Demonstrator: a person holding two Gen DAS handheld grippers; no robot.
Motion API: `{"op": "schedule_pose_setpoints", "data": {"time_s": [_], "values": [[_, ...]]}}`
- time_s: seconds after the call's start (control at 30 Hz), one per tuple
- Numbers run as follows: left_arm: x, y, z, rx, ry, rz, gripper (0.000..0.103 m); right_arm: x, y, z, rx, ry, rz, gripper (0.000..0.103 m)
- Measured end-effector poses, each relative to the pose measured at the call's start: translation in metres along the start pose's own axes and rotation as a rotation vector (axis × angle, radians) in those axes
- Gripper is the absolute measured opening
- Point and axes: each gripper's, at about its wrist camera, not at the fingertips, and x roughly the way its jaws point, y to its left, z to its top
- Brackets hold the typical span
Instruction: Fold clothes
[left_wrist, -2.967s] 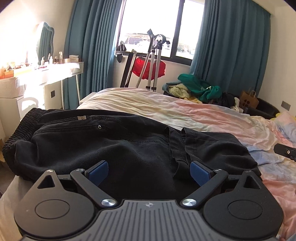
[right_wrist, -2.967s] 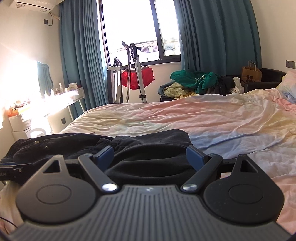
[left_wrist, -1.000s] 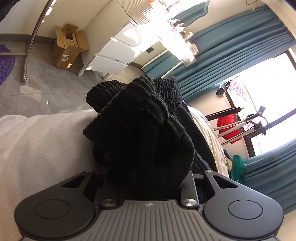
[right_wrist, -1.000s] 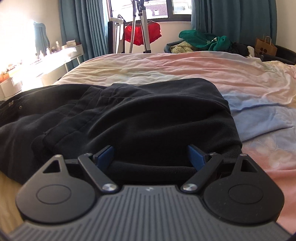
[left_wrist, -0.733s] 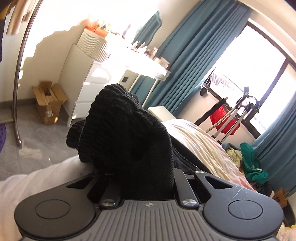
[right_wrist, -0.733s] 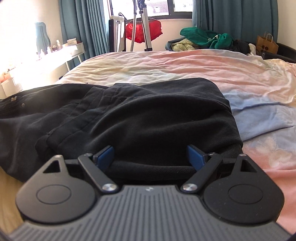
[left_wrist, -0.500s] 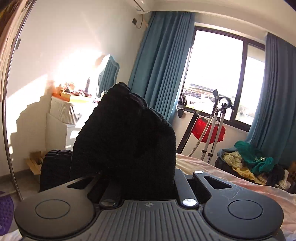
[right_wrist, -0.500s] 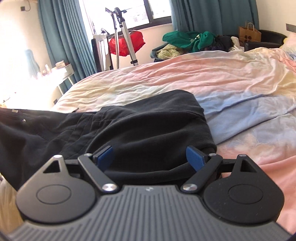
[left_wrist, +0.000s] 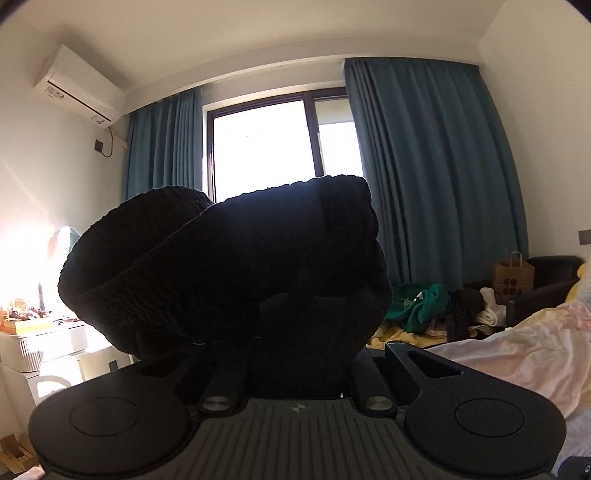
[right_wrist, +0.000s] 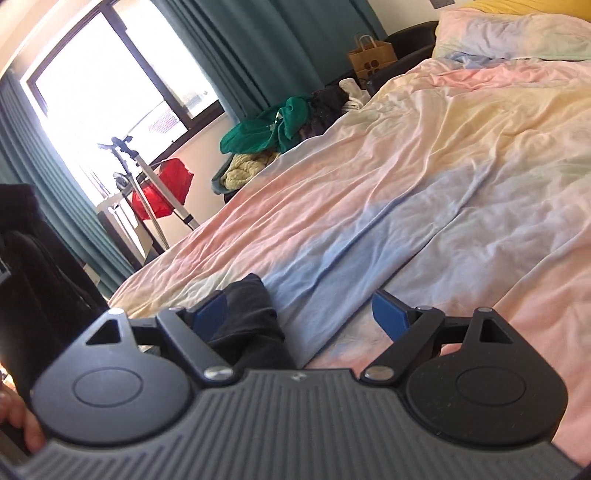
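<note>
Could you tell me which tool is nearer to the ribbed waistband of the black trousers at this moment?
Left. The left tool is shut on the ribbed waistband, which bunches up directly in front of it. The right tool is open over the bed, with only another part of the black trousers beside its left pad.

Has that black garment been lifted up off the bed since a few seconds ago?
Yes. The black garment, clamped in the left gripper, lay flat on the bed; now its bunched end hangs up in front of the window.

Black ribbed garment, teal curtains, pastel pink-blue-yellow bedsheet, blue-padded claw.
</note>
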Motion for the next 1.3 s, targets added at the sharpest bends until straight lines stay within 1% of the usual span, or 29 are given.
{"op": "schedule_pose_setpoints", "data": {"time_s": [0.07, 0.13, 0.2, 0.3, 0.33, 0.4, 0.43, 0.47, 0.5, 0.53, 0.57, 0.6, 0.67, 0.77, 0.87, 0.93, 0.97, 1.03, 1.17, 1.2, 1.3], "values": [[0.011, -0.036, -0.032, 0.036, 0.031, -0.054, 0.009, -0.001, -0.012, 0.008, 0.042, -0.015, -0.018, 0.087], [0.021, -0.065, -0.065, 0.085, 0.085, -0.107, 0.009, -0.003, -0.022, 0.014, 0.074, -0.021, -0.015, 0.087], [0.024, -0.093, -0.086, 0.143, 0.123, -0.16, 0.011, -0.006, -0.032, 0.021, 0.104, -0.035, -0.005, 0.087], [0.025, -0.121, -0.106, 0.239, 0.14, -0.226, 0.013, -0.009, -0.044, 0.029, 0.144, -0.051, 0.018, 0.088], [0.026, -0.128, -0.111, 0.266, 0.142, -0.229, 0.013, -0.009, -0.047, 0.031, 0.154, -0.051, 0.029, 0.088], [0.027, -0.128, -0.115, 0.281, 0.133, -0.224, 0.015, -0.006, -0.051, 0.033, 0.168, -0.038, 0.045, 0.088], [0.028, -0.127, -0.116, 0.28, 0.146, -0.235, 0.018, -0.003, -0.052, 0.032, 0.179, -0.021, 0.056, 0.088], [0.029, -0.126, -0.117, 0.28, 0.161, -0.247, 0.025, 0.001, -0.053, 0.03, 0.19, 0.001, 0.069, 0.088], [0.027, -0.114, -0.119, 0.28, 0.19, -0.275, 0.042, 0.004, -0.053, 0.028, 0.199, 0.026, 0.082, 0.088], [0.025, -0.101, -0.122, 0.281, 0.22, -0.302, 0.054, 0.008, -0.052, 0.026, 0.203, 0.052, 0.095, 0.088], [0.023, -0.088, -0.124, 0.282, 0.25, -0.33, 0.077, 0.012, -0.05, 0.023, 0.207, 0.077, 0.107, 0.088], [0.02, -0.075, -0.127, 0.282, 0.279, -0.357, 0.083, 0.016, -0.049, 0.021, 0.211, 0.099, 0.117, 0.088], [0.015, -0.036, -0.136, 0.263, 0.302, -0.384, 0.084, 0.022, -0.045, 0.016, 0.219, 0.139, 0.137, 0.088], [0.009, -0.005, -0.139, 0.285, 0.35, -0.373, 0.084, 0.028, -0.04, 0.008, 0.228, 0.184, 0.158, 0.088], [-0.002, 0.024, -0.136, 0.285, 0.38, -0.387, 0.086, 0.034, -0.035, 0.001, 0.239, 0.23, 0.18, 0.088], [-0.01, 0.051, -0.131, 0.286, 0.386, -0.369, 0.088, 0.036, -0.033, -0.003, 0.255, 0.258, 0.199, 0.088], [-0.01, 0.059, -0.132, 0.288, 0.39, -0.364, 0.089, 0.035, -0.031, -0.004, 0.255, 0.264, 0.207, 0.088], [-0.03, 0.074, -0.127, 0.309, 0.413, -0.361, 0.089, 0.035, -0.027, -0.006, 0.249, 0.274, 0.221, 0.088], [-0.06, 0.096, -0.127, 0.378, 0.411, -0.341, 0.089, 0.033, -0.018, -0.011, 0.216, 0.281, 0.234, 0.088], [-0.066, 0.104, -0.127, 0.383, 0.409, -0.333, 0.089, 0.034, -0.018, -0.013, 0.218, 0.288, 0.237, 0.088], [-0.078, 0.125, -0.136, 0.354, 0.421, -0.288, 0.089, 0.038, -0.017, -0.021, 0.229, 0.312, 0.237, 0.088]]}}
